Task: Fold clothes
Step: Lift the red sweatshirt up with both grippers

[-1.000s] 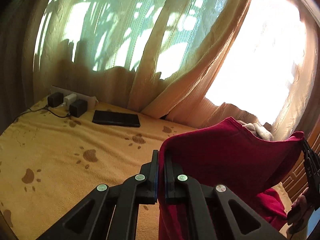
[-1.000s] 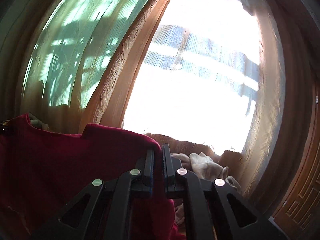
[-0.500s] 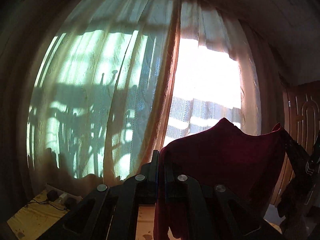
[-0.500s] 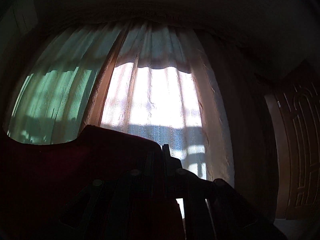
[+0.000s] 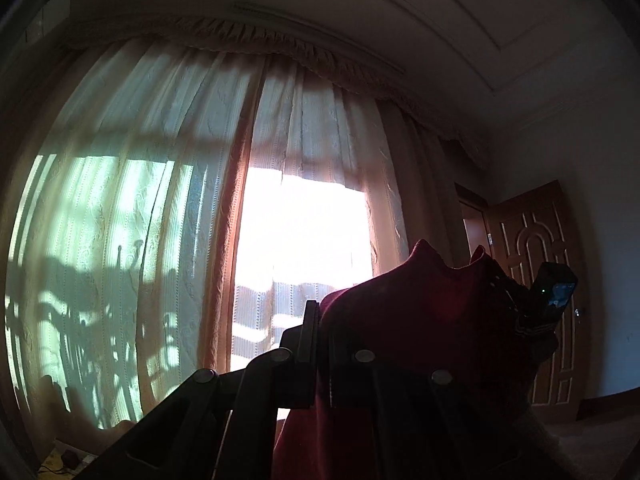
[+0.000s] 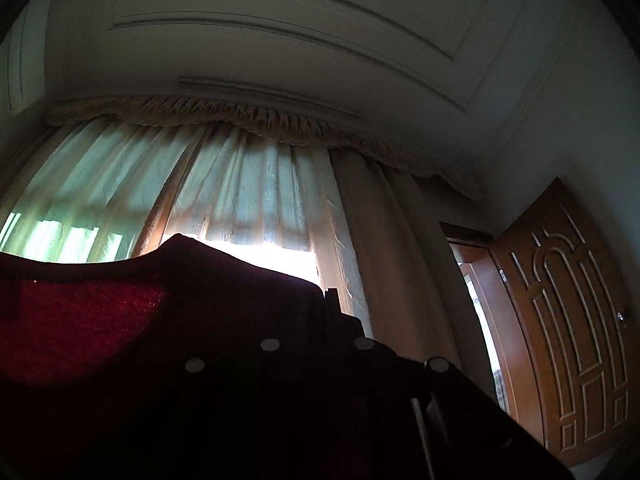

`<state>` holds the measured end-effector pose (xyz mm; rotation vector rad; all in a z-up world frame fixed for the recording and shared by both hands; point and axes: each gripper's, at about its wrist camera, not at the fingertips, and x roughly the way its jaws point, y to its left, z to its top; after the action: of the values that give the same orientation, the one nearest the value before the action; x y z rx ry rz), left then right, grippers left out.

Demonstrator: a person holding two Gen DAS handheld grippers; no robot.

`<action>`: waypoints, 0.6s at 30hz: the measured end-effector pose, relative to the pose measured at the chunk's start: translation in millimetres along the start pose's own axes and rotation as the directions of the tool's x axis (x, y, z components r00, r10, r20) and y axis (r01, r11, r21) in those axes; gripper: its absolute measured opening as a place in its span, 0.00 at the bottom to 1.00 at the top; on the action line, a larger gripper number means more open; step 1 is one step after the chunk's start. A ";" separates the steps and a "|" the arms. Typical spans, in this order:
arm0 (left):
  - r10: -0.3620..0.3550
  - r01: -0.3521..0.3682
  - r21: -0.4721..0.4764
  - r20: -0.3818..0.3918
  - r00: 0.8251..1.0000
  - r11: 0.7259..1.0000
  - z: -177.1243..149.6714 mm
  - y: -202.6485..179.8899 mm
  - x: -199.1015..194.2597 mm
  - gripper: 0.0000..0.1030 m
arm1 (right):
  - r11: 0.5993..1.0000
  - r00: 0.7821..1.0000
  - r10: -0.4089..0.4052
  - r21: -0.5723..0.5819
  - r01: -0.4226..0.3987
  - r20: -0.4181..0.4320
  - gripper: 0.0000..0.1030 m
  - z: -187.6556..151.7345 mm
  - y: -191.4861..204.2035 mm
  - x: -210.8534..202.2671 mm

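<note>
Both grippers are raised toward the window, and a dark red knitted garment [image 5: 420, 320] hangs stretched between them in the air, resting on nothing.

The left gripper [image 5: 320, 312], black with round silver rivets along its arms, has its two fingers pressed together on one upper edge of the red cloth; the fabric rises from between them and drapes away to the right, falling over the right-hand finger. At the far end of that span, the other gripper's black body with a small green light and a blue patch shows against the cloth.

In the right wrist view the right gripper [image 6: 330, 300] is mostly in shadow, its fingers closed tight on the garment's other upper edge. The cloth runs off to the left from there, its top edge dipping and then rising to a small peak, with a brighter red patch where daylight comes through the knit.

Behind it all hangs a pale cream gathered curtain [image 5: 168, 200] with a pleated valance, brightly lit from the window behind it. To the right stands a brown carved wooden door [image 6: 572, 320], swung open. Above is a white panelled ceiling [image 6: 320, 40].
</note>
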<state>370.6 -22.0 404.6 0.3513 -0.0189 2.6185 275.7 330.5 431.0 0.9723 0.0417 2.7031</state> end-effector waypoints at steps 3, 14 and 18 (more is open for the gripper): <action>-0.094 0.091 -0.049 -0.065 0.993 0.995 -0.1 -4.5 3.5 0.04 | 1.000 1.000 -0.004 -0.001 0.004 -0.027 0.08 11.9 -6.4 17.3; 0.037 -0.092 -0.202 -0.261 0.965 0.975 -81.7 57.9 -21.2 0.04 | 0.935 0.879 0.317 -0.038 -0.352 -0.355 0.08 -120.7 157.5 86.2; 0.141 -0.247 -0.261 -0.367 0.919 0.933 -135.0 103.1 -43.1 0.04 | 0.845 0.736 0.475 0.016 -0.535 -0.481 0.08 -206.8 264.4 61.9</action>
<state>324.9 -122.5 268.5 -0.2305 -0.3516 2.7809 36.3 104.8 340.1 0.2807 -0.3499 3.3351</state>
